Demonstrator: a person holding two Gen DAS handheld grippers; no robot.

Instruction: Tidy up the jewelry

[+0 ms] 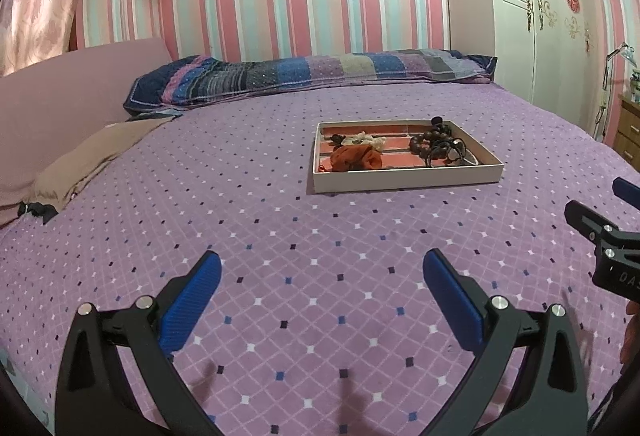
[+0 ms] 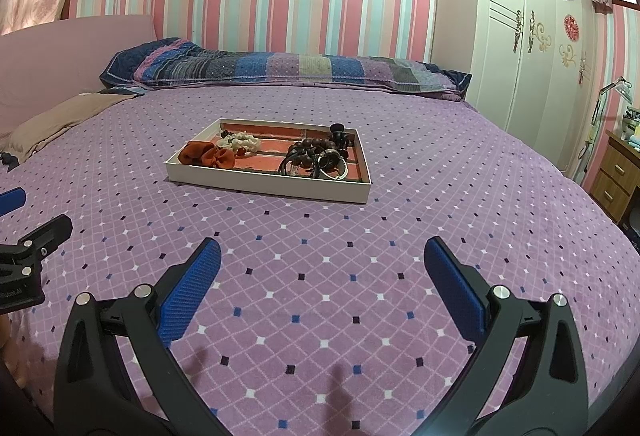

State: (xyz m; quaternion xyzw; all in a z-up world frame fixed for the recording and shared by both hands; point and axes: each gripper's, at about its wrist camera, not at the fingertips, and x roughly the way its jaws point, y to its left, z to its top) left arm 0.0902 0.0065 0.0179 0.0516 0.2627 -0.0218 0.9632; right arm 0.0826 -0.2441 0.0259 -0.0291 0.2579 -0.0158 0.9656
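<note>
A shallow white tray [image 1: 404,177] with a red lining is set on the purple bedspread [image 1: 320,256], roughly mid-bed, well ahead of both grippers. The jewelry is all held inside it: an orange scrunchie [image 1: 354,159] at the near-left corner, a cream one [image 1: 366,140] just behind it, and a tangle of dark wooden bead bracelets [image 1: 438,147] piled at the right end. A black hair clip [image 2: 339,131] is seen at the far-right corner of the tray.

Left gripper [image 1: 322,292] — jaws spread wide apart, nothing between the blue pads [image 1: 192,310], held above bare bedspread. Right gripper [image 2: 322,286] — same state, jaws wide apart, nothing gripped. Both are kept side by side, short of the tray, no contact with it.

A striped pillow [image 1: 312,75] is laid along the headboard end; a white wardrobe [image 2: 532,47] is seen at right.
</note>
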